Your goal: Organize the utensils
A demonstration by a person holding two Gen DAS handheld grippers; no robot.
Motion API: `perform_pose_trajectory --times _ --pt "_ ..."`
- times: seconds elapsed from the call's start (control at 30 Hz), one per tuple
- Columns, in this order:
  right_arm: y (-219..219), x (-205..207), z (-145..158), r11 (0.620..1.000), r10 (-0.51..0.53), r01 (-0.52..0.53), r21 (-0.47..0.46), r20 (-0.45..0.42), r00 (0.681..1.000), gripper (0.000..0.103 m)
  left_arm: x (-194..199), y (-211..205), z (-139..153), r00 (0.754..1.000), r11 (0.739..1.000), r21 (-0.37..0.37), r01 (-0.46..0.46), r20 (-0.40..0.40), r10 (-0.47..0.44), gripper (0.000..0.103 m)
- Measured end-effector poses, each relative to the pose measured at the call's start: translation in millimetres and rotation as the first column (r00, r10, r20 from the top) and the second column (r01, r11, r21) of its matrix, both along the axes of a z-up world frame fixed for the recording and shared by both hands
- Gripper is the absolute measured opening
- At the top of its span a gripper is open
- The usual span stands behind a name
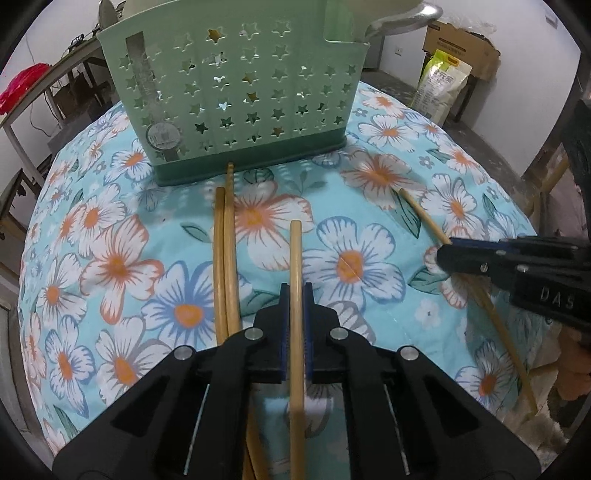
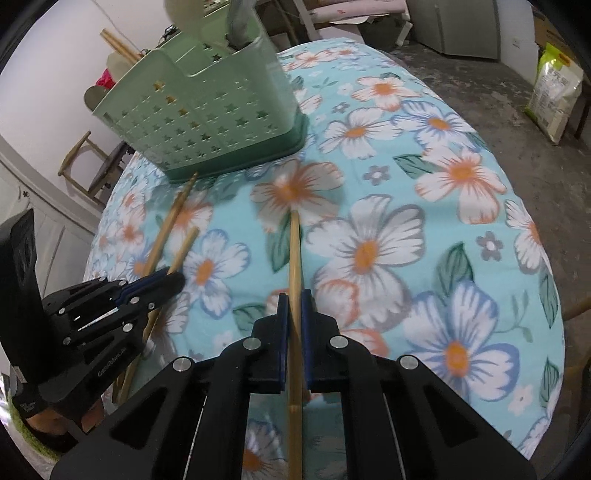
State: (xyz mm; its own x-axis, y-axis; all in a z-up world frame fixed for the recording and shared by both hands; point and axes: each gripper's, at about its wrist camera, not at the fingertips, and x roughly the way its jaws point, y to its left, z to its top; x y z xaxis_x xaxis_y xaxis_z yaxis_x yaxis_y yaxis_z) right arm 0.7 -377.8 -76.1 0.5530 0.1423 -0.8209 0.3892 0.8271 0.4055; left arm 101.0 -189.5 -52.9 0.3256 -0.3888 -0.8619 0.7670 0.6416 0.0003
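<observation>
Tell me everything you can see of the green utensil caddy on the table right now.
The pale green plastic utensil caddy stands upright on the floral tablecloth, its walls pierced with star cut-outs above a darker green base. A round sticker sits low on its front. Inner dividers make compartments; wooden chopstick ends and a grey handle stick out. One loose chopstick's tip reaches its base.

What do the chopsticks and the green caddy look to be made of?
Chopsticks: probably bamboo or wood, given the matte tan colour, with no visible lacquer. Green caddy: moulded plastic, going by its smooth pale walls with clean star-shaped cutouts and its darker base tray.
</observation>
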Motion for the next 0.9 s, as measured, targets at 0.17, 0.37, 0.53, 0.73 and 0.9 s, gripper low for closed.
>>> perform_pose_trajectory --times 0.17,0.37,0.53,0.73,0.9 --pt "-3 3 -2 1.000 -0.004 0.004 0.024 -0.006 1.000 0.007 -5 -3 0 1.000 1.000 0.026 0.007 0.029 -0.008 0.005" --pt "-3 7 -1 1.000 -0.009 0.009 0.021 -0.009 1.000 0.007 -9 -8 -1 0.999 0.999 0.038 0.011 0.049 -0.013 0.005" --pt "-2 10 -1 1.000 -0.009 0.009 0.015 -0.012 1.000 0.007 -10 -9 -1 0.998 0.999 0.047 0.017 0.058 -0.020 0.005" --pt "-1 10 -1 1.000 -0.008 0.008 0.010 -0.014 1.000 0.007 -11 -10 -1 0.998 0.998 0.054 0.023 0.065 -0.026 0.005" --pt "0 11 -1 1.000 -0.006 0.006 0.004 -0.014 1.000 0.007 -10 -11 -2 0.997 0.998 0.054 0.023 0.065 -0.027 0.005"
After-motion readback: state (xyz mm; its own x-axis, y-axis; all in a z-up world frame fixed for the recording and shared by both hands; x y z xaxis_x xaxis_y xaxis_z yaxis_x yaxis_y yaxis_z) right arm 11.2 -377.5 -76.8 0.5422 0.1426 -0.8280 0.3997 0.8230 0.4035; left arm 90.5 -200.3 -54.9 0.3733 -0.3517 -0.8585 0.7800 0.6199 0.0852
